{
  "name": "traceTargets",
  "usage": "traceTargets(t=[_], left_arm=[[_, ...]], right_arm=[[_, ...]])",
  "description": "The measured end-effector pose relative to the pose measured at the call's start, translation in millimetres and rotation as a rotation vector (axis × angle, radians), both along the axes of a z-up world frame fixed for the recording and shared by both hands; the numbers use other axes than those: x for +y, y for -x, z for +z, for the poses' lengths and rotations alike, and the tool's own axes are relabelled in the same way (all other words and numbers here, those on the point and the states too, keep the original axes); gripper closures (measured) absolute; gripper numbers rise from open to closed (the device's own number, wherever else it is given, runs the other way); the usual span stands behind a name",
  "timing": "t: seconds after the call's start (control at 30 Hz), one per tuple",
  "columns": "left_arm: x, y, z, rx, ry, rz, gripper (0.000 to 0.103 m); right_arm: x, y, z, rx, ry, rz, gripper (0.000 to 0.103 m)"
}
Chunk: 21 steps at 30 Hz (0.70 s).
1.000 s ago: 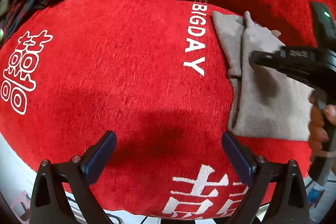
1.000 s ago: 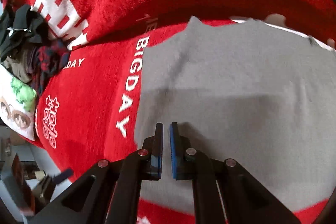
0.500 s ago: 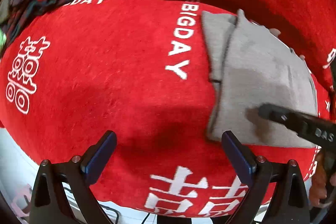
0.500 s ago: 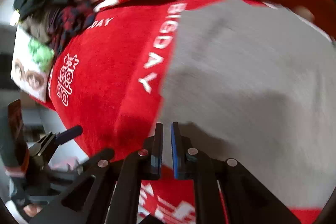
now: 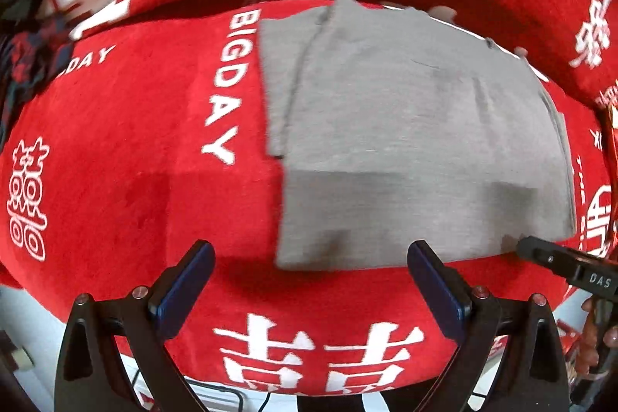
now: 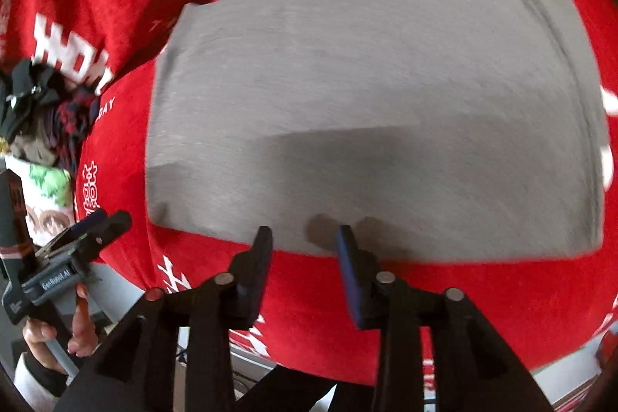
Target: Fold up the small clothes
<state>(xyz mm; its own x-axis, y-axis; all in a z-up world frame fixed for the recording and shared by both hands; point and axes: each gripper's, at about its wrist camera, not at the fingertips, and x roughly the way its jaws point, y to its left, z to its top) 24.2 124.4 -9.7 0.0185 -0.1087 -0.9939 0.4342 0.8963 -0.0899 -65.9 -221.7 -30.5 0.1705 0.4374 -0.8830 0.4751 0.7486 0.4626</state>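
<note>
A grey garment (image 5: 405, 141) lies folded into a flat rectangle on the red cloth (image 5: 135, 161), with a narrower layer sticking out along its left side. My left gripper (image 5: 311, 271) hovers open over the garment's near left corner, nothing between its fingers. In the right wrist view the same grey garment (image 6: 367, 95) fills the middle. My right gripper (image 6: 305, 242) is at the garment's near edge, its jaws opening with no fabric pinched between them. The right gripper's tip (image 5: 540, 253) shows beside the garment's near right corner.
The red cloth carries white lettering and drapes over a raised back behind the garment. A pile of dark and plaid clothes (image 6: 42, 111) sits at the far left. A hand (image 6: 77, 331) holds the left gripper (image 6: 92, 226) off the cloth's near left edge.
The right gripper's jaws went from shut to parted and it drew back to the garment's near edge. The left gripper moved right, so the garment now lies ahead of it.
</note>
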Motion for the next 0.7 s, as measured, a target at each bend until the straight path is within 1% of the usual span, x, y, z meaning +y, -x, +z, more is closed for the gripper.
traceTargets(t=[0.13, 0.23, 0.3, 0.33, 0.37, 0.5, 0.57, 0.63, 0.67, 0.7], left_arm=[[-17, 2, -2, 0.022, -0.003, -0.005, 0.003], [-26, 1, 6, -0.012, 0.024, 0.019, 0.002], [-31, -2, 12, -0.029, 0.032, 0.034, 0.001], [-34, -5, 15, -0.036, 0.032, 0.036, 0.001], [-37, -7, 16, -0.037, 0.029, 0.034, 0.001], [-45, -25, 24, -0.025, 0.015, 0.035, 0.002], [-44, -37, 29, -0.036, 0.008, 0.053, 0.002], [-38, -49, 36, -0.076, -0.014, 0.079, 0.002], [-34, -56, 39, -0.083, -0.013, 0.091, 0.002], [-30, -62, 40, -0.072, 0.003, 0.098, 0.002]], right_arm=[[-14, 21, -13, 0.034, -0.038, -0.039, 0.063], [-21, 29, -16, 0.038, -0.063, -0.066, 0.063], [-24, 30, -16, 0.034, -0.071, -0.082, 0.054], [-26, 30, -15, 0.024, -0.073, -0.093, 0.046], [-29, 31, -14, 0.012, -0.076, -0.104, 0.044], [-45, 37, -19, 0.008, -0.105, -0.154, 0.043], [-53, 41, -23, 0.002, -0.15, -0.191, 0.043], [-59, 46, -26, -0.016, -0.199, -0.224, 0.043], [-59, 47, -28, -0.032, -0.232, -0.24, 0.043], [-58, 47, -30, -0.043, -0.257, -0.249, 0.043]])
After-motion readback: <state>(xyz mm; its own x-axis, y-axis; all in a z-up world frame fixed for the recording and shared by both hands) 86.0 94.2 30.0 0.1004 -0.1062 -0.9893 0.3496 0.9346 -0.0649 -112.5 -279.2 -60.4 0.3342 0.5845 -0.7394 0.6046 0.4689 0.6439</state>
